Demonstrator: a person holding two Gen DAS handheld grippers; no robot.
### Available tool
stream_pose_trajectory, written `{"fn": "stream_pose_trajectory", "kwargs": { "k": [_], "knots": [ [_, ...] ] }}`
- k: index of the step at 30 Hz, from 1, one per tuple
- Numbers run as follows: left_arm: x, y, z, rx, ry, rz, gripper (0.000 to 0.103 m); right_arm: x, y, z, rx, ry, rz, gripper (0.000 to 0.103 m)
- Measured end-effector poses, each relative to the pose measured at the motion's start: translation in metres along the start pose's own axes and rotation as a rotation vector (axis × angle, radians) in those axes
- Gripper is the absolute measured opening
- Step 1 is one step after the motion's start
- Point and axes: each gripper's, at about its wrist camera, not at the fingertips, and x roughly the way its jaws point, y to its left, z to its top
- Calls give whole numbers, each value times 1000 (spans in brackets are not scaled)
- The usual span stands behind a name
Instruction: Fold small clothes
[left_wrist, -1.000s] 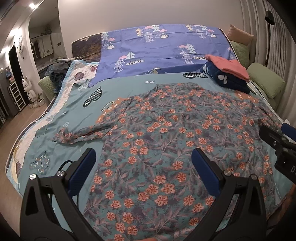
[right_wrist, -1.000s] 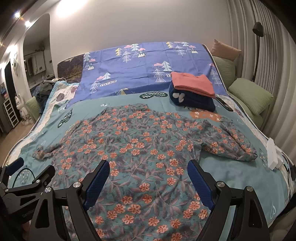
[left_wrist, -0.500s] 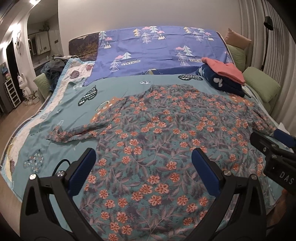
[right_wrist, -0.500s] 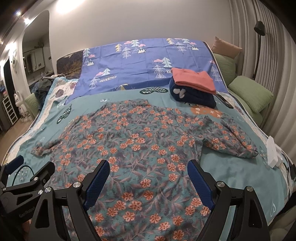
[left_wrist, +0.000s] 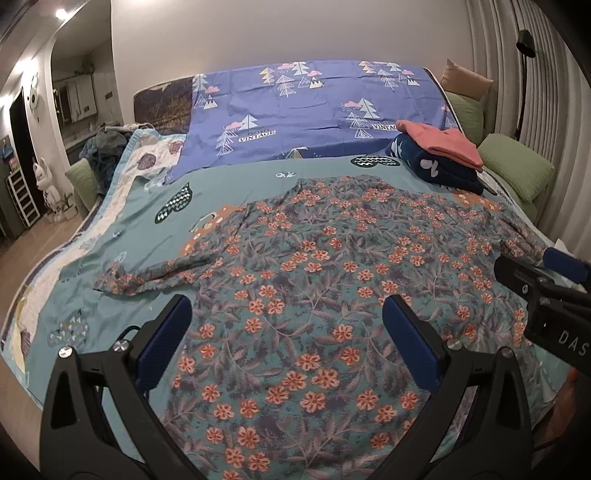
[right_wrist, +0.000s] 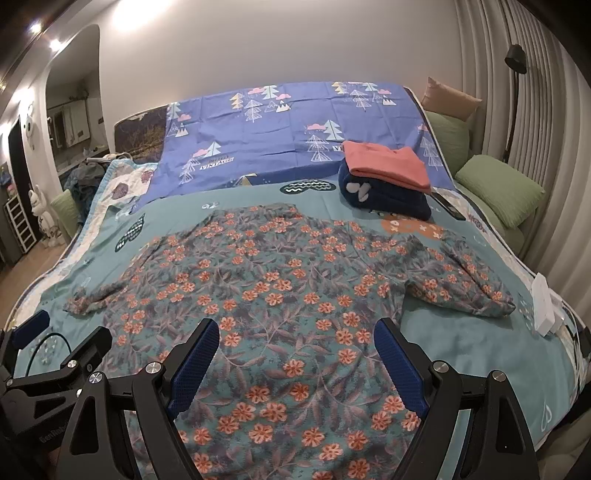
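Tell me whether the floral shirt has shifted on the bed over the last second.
No. The floral shirt lies spread flat, its collar just short of the heart print and its sleeve end beside the white box, as before. Only the cameras moved slightly.

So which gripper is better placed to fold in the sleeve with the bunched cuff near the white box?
Right. That sleeve lies on the right gripper side; the left gripper sits toward the opposite sleeve. Both are open.

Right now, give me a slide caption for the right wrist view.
Open right gripper above a floral shirt spread flat on the bed, folded clothes stacked behind.
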Motion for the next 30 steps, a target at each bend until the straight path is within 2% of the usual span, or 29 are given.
{"fn": "stream_pose_trajectory", "kwargs": {
  "k": [7, 30],
  "knots": [
    [2, 3, -1, -30, 7, -10, 103, -4, 3, 0, 0, -31, -5, 88],
    [10, 18, 1, -40, 4, -17, 103, 7, 16, 8, -20, -1, 13, 88]
  ]
}}
